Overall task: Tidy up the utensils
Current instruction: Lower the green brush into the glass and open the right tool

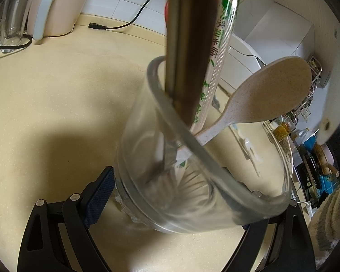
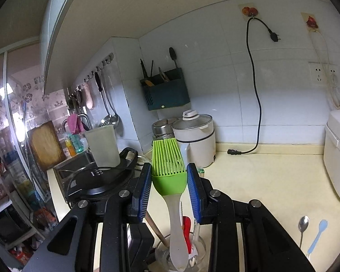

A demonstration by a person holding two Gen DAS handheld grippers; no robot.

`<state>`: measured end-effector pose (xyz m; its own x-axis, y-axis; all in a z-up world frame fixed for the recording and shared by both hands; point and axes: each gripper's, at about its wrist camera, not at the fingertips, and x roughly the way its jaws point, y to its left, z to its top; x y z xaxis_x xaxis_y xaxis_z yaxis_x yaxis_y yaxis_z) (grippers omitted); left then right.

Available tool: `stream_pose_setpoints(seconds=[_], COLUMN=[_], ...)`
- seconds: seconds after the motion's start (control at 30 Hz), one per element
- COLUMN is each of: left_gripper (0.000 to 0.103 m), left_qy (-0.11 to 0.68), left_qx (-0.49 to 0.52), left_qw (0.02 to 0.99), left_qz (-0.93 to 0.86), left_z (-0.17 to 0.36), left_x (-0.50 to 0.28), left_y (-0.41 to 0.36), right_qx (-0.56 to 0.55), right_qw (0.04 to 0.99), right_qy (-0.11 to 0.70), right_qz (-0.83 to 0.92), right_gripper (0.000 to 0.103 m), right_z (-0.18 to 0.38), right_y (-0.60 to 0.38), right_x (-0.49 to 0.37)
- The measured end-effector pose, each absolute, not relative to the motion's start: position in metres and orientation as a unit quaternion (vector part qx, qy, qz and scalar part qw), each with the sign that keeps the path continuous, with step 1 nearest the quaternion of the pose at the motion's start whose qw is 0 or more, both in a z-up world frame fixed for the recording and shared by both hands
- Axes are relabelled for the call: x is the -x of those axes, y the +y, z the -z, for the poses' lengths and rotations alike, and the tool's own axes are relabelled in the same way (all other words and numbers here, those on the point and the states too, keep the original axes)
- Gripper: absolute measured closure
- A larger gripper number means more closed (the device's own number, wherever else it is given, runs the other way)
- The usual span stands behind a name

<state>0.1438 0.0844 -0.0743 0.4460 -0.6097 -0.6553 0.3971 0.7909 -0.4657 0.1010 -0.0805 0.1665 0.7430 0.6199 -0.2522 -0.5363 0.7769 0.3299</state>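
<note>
My left gripper (image 1: pixel 170 195) is shut on a clear glass jar (image 1: pixel 192 181), its blue pads on both sides of the jar's base on the cream counter. The jar holds a speckled beige spoon (image 1: pixel 260 95), dark chopsticks (image 1: pixel 188 45) and a wrapped pair of chopsticks (image 1: pixel 217 56). My right gripper (image 2: pixel 169 181) grips the green head of a silicone basting brush (image 2: pixel 168 170); its frosted handle (image 2: pixel 177 233) hangs down into the jar (image 2: pixel 181 253). A metal spoon (image 2: pixel 303 226) and a light blue spork (image 2: pixel 317 233) lie on the counter to the right.
A white kettle (image 2: pixel 197 138), a rice cooker (image 2: pixel 338 158) and a loose black power cord (image 2: pixel 253 90) stand by the tiled wall. A black cooker (image 2: pixel 97 176) and a sink are on the left. A pink appliance (image 1: pixel 56 6) and glassware (image 1: pixel 11 15) are at the counter's back.
</note>
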Motion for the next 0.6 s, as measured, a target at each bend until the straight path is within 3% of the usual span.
stream_pose_setpoints(seconds=[0.27,0.6], left_gripper=[0.011,0.011], left_qy=[0.434,0.434], left_qx=[0.120,0.119], left_qw=[0.842,0.842], left_qz=[0.298,0.298], left_z=[0.074,0.073], left_x=[-0.144,-0.145], left_y=[0.082,0.082], right_qx=[-0.117,-0.112], right_qw=[0.922,0.912], right_qy=[0.170,0.223], right_qz=[-0.327,-0.326], right_gripper=[0.072,0.072], right_z=[-0.157,-0.124], right_y=[-0.063,-0.054], right_x=[-0.113,-0.123])
